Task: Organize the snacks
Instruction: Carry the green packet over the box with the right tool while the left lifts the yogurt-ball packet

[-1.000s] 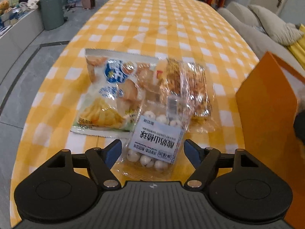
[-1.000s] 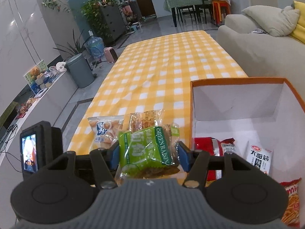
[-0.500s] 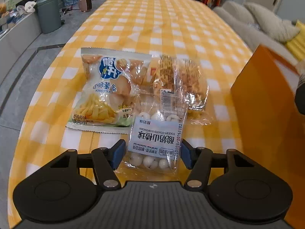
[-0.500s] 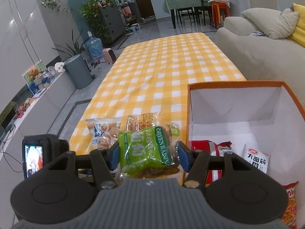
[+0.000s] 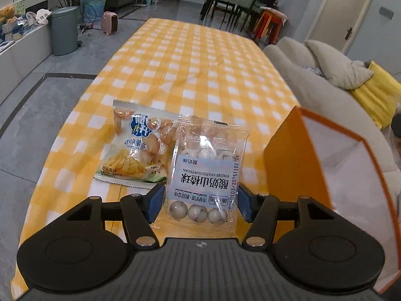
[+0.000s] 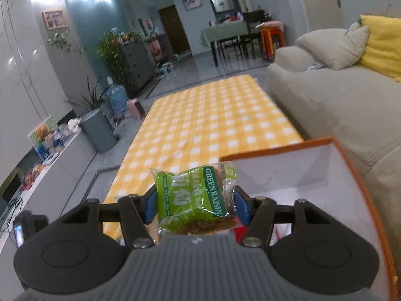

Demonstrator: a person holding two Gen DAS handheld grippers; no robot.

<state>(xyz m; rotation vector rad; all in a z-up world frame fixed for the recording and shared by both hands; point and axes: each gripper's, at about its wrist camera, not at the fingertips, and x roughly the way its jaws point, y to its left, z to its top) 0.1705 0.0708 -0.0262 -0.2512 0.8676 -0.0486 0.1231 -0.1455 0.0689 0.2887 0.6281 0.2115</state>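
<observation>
In the left wrist view my left gripper [image 5: 200, 204] is shut on a clear bag of yogurt-coated hawthorn balls [image 5: 204, 175], lifted off the yellow checked tablecloth [image 5: 190, 67]. A potato-stick snack bag [image 5: 136, 148] lies flat on the cloth just behind and left of it. In the right wrist view my right gripper [image 6: 193, 207] is shut on a green raisin snack pack [image 6: 193, 198], held in the air beside the left wall of the orange box [image 6: 361, 175] with white inside. Something red [image 6: 239, 232] shows low inside the box.
The orange box [image 5: 295, 155] stands at the table's right side, close to my left gripper. A grey sofa [image 6: 325, 105] with cushions runs along the right. Beyond the table's left edge are floor, a grey bin [image 5: 64, 30] and a low cabinet. The left gripper's body [image 6: 27, 225] appears at lower left.
The left jaws closed on the hawthorn bag and lifted it off the pile. The right gripper rose with the raisin pack; both views now look further up the room.
</observation>
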